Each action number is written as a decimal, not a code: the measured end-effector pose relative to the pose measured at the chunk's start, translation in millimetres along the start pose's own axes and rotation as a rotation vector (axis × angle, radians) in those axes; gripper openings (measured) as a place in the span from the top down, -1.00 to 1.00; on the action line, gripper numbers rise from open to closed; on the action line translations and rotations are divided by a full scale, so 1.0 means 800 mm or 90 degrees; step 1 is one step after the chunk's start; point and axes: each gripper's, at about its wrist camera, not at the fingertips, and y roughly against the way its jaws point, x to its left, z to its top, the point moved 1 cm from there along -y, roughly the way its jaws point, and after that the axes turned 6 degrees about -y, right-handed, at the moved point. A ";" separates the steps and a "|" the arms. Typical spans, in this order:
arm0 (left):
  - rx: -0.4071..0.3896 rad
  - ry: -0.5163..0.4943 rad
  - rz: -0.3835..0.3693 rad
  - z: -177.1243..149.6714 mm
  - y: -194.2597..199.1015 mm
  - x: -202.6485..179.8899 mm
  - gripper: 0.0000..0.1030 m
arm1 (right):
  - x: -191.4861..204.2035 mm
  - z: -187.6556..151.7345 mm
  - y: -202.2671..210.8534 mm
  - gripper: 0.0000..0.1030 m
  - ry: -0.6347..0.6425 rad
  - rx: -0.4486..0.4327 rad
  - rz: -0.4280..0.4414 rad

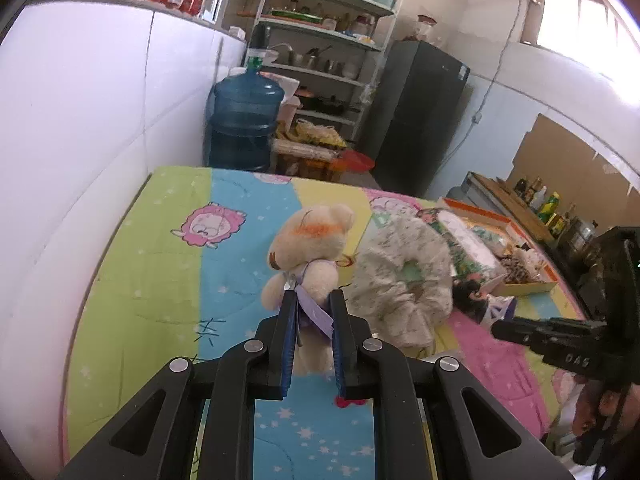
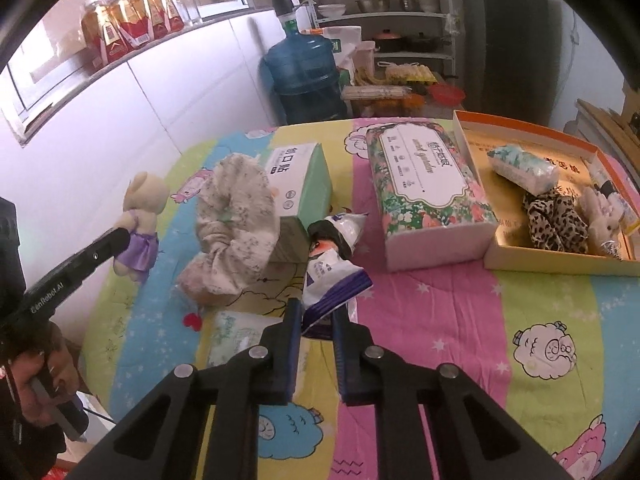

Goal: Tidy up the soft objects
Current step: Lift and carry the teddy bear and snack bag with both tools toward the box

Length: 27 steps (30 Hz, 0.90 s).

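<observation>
The left gripper clamped the light, squashy teddy bear by its purple skirt above the quilt, while the right gripper pinched a crinkly pouch.

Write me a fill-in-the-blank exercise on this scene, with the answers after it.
1. The left hand-held gripper holds a teddy bear in a ____ skirt.
2. The right hand-held gripper grips a tissue ____.
3. The leopard-print scrunchie lies inside the ____-rimmed box.

Answers: purple; packet; orange
</observation>
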 end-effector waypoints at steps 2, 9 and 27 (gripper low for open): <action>-0.003 -0.001 -0.003 0.002 0.004 -0.004 0.70 | -0.001 -0.004 -0.009 0.70 0.010 0.034 0.001; 0.003 -0.002 -0.010 -0.005 0.009 -0.012 0.70 | -0.031 -0.021 -0.040 -0.27 -0.077 0.096 -0.007; 0.009 0.010 0.000 0.001 0.003 -0.006 0.70 | -0.008 0.039 -0.104 -0.45 -0.031 0.149 -0.105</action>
